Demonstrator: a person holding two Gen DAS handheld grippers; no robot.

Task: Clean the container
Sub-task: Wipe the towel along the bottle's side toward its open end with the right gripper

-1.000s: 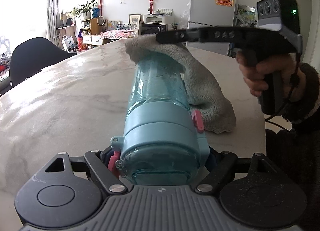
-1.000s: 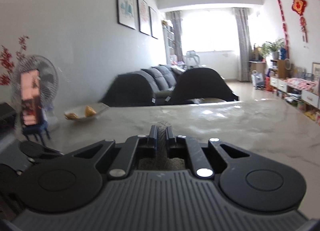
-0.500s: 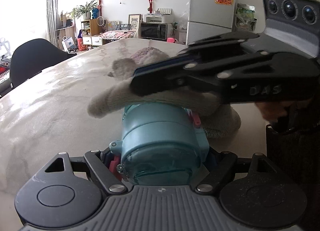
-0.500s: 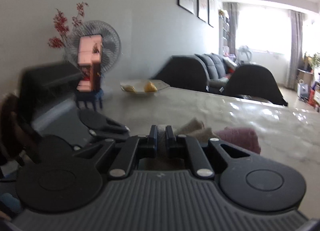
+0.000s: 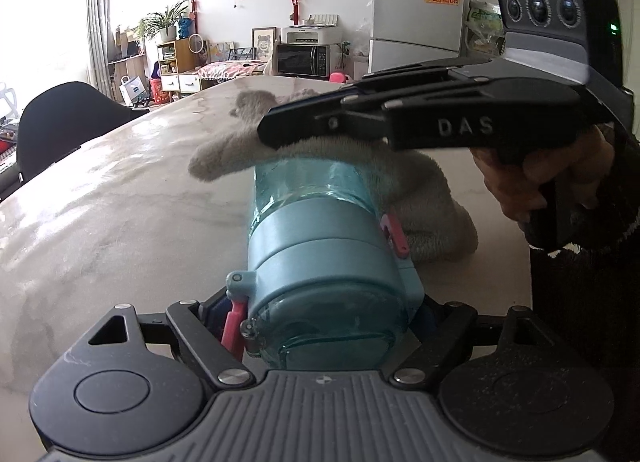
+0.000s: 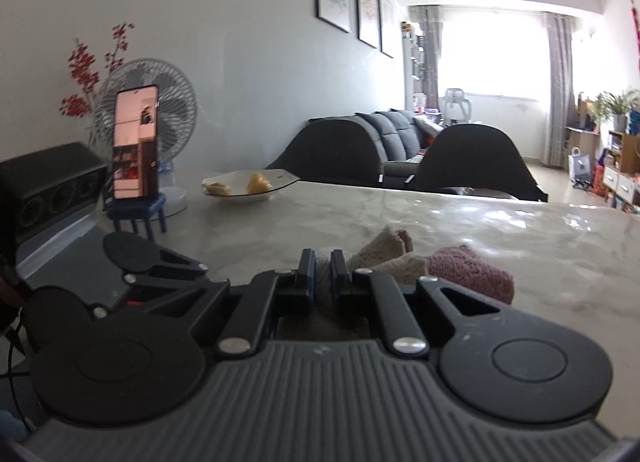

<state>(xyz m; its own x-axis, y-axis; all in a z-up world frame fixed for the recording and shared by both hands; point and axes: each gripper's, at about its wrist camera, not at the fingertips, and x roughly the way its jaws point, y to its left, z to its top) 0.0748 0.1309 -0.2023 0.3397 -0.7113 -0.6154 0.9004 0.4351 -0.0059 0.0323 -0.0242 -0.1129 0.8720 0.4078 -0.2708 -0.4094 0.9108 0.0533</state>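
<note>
A clear teal bottle (image 5: pixel 320 254) with a light-blue lid and pink latch lies on its side, lid toward me. My left gripper (image 5: pixel 324 326) is shut on its lid end. My right gripper (image 5: pixel 272 138) reaches in from the right, shut on a beige towel (image 5: pixel 424 206) draped across the bottle's body. In the right wrist view the right gripper (image 6: pixel 323 262) pinches the towel (image 6: pixel 384 250) between nearly closed fingers. The bottle's far end is hidden by the towel.
The marble table (image 5: pixel 100 202) spreads left and back. A pink cloth (image 6: pixel 472 274) lies on it beyond the right gripper. A dish of fruit (image 6: pixel 248 186), a phone on a small blue stand (image 6: pixel 134 158), a fan and a black speaker stand at the far left.
My right gripper has drawn the towel along the bottle from its far end toward the lid, then slightly back. The left gripper has held the bottle still.
</note>
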